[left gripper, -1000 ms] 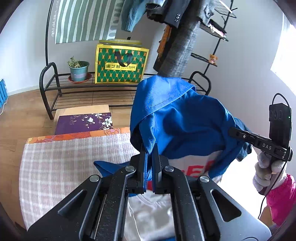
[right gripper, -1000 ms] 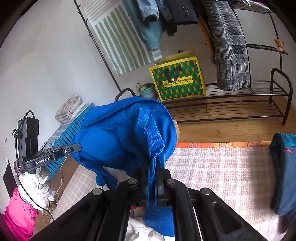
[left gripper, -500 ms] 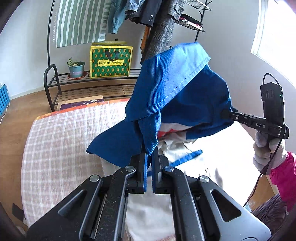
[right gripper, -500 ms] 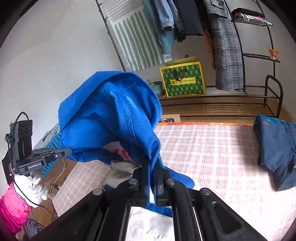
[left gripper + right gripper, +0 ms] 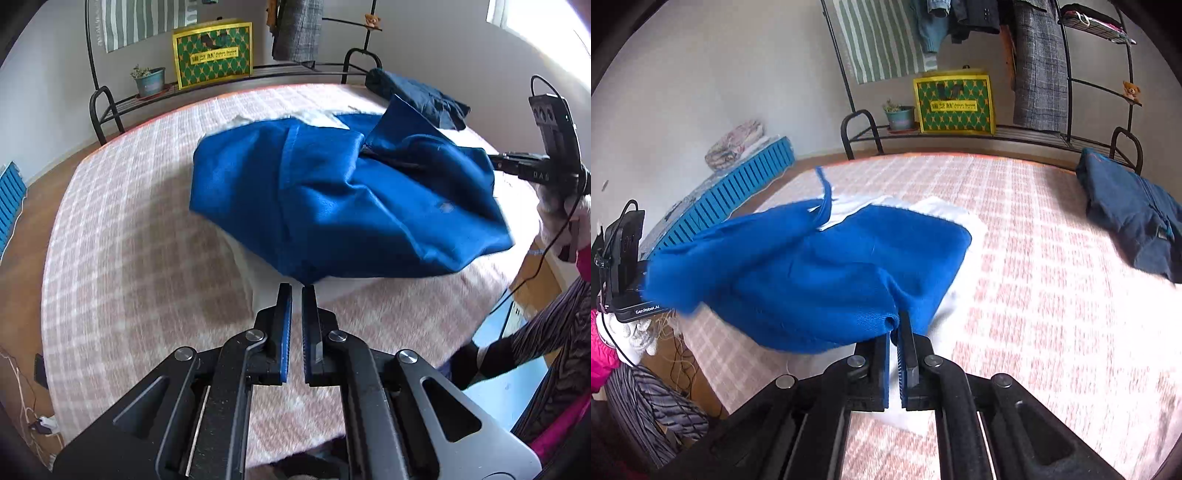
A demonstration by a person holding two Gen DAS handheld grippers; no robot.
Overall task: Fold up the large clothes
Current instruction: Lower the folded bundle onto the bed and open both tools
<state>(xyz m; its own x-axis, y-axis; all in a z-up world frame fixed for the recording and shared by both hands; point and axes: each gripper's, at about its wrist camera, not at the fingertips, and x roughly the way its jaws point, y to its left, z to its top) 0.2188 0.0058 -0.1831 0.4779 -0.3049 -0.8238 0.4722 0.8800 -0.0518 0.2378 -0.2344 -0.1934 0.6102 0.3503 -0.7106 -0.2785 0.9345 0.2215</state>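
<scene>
Left hand-held gripper (image 5: 297, 290): clenched; my two pads stand almost together, and the lowest corner of the blue garment (image 5: 351, 199) meets their tips.
Right hand-held gripper (image 5: 894, 325): its jaws have just been opening a little; a rolled hem of the blue cloth sits between the fingertips, pinched there.
Blue garment: hangs between my two grippers in a loose, billowed mound just above the bench (image 5: 129, 258), near the edge closest to me; its far side touches down on the cover.
White panel (image 5: 945, 210): part of the same garment, lying flat on the bench beneath and beyond the blue cloth.
Bench: covered by a pink-and-white checked cloth.
Dark navy garment (image 5: 1134, 218): folded, lying at the far right corner of the bench, well apart from the blue one.
Gloved hand (image 5: 561, 214): my right, seen at the right margin of the left view, gripping its tool's handle.
Rack (image 5: 107, 110): black metal, behind the bench, carrying a potted plant (image 5: 149, 79) and a green-and-yellow bag (image 5: 213, 53).
</scene>
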